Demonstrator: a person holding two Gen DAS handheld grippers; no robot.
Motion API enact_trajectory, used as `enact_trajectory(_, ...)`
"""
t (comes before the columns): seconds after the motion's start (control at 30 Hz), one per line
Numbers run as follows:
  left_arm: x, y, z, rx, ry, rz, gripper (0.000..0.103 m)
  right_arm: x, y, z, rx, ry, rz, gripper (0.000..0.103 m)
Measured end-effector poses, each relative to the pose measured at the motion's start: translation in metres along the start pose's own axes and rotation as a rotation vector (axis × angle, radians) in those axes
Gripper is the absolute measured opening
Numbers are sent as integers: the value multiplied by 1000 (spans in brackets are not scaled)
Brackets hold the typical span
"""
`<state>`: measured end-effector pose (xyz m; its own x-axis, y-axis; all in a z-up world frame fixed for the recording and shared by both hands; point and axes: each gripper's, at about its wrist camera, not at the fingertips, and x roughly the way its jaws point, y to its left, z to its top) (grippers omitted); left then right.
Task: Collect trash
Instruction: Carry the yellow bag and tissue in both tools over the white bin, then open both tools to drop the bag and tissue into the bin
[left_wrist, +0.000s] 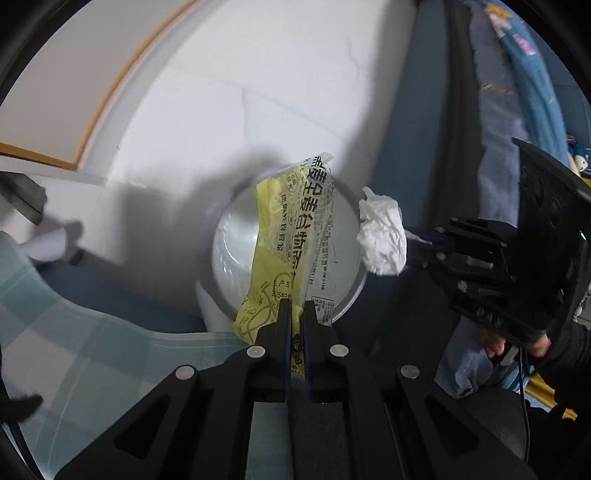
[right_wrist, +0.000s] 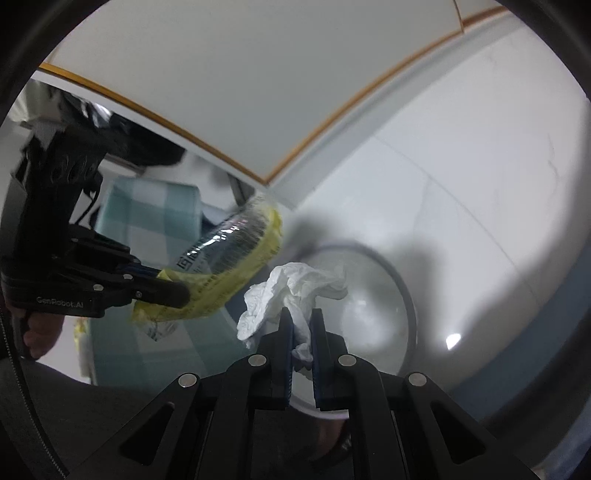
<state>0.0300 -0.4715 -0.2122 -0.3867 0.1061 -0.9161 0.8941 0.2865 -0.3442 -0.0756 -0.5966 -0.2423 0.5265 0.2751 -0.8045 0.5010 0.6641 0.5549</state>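
My left gripper (left_wrist: 297, 308) is shut on a yellow and clear food wrapper (left_wrist: 291, 236) that hangs over the open mouth of a round white trash bin (left_wrist: 347, 295). A crumpled white tissue (left_wrist: 382, 236) is pinched in my right gripper (left_wrist: 415, 243), at the bin's right rim. In the right wrist view my right gripper (right_wrist: 299, 317) is shut on the tissue (right_wrist: 291, 288) above the bin (right_wrist: 402, 291). There the left gripper (right_wrist: 177, 288) comes in from the left, holding the wrapper (right_wrist: 236, 254).
A teal checked cloth (left_wrist: 81, 354) covers a surface at the lower left, next to the bin. White floor tiles (left_wrist: 236, 96) lie beyond it. Blue printed fabric (left_wrist: 517, 85) hangs at the upper right. A hand (left_wrist: 532, 345) holds the right gripper's handle.
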Motion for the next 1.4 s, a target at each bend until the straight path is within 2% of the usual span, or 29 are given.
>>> enact_trajectory(0.2,40,11,12,-83,101,-49,1,25,-8,-21,34,77,-20,8)
enact_trajectory(0.27,46,17,13,-92,122,-42,1,37,-8,-28,37,104,-26,9)
enact_trajectory(0.43,58,23,18,-106,129,-27,1,52,-19,-30,60,166,-39,10)
enact_trajectory(0.57,63,28,24,-145,131,-67,2,66,-20,-34,92,213,-31,10)
enact_trajectory(0.63,62,27,29,-153,118,-75,5,70,-19,-35,84,227,-36,11)
enact_trajectory(0.7,59,29,34,-174,101,-79,9,74,-20,-35,83,244,-47,17)
enact_trajectory(0.73,60,31,33,-185,94,-86,16,79,-17,-34,83,251,-51,20)
enact_trajectory(0.77,58,32,36,-198,85,-96,24,80,-17,-34,82,254,-67,28)
enact_trajectory(0.8,56,33,38,-211,73,-111,28,80,-17,-34,81,253,-78,38)
enact_trajectory(0.87,54,34,41,-227,64,-137,49,80,-18,-34,80,250,-82,51)
enact_trajectory(0.93,51,37,43,-246,53,-138,58,79,-17,-33,75,249,-79,56)
enact_trajectory(1.13,24,39,40,-242,-10,-120,59,67,-17,-29,85,246,-68,58)
enact_trajectory(1.3,-24,26,36,-179,-114,-31,61,42,-9,-23,58,186,-82,63)
enact_trajectory(1.4,-54,15,22,-143,-194,27,65,22,-1,-17,38,145,-88,64)
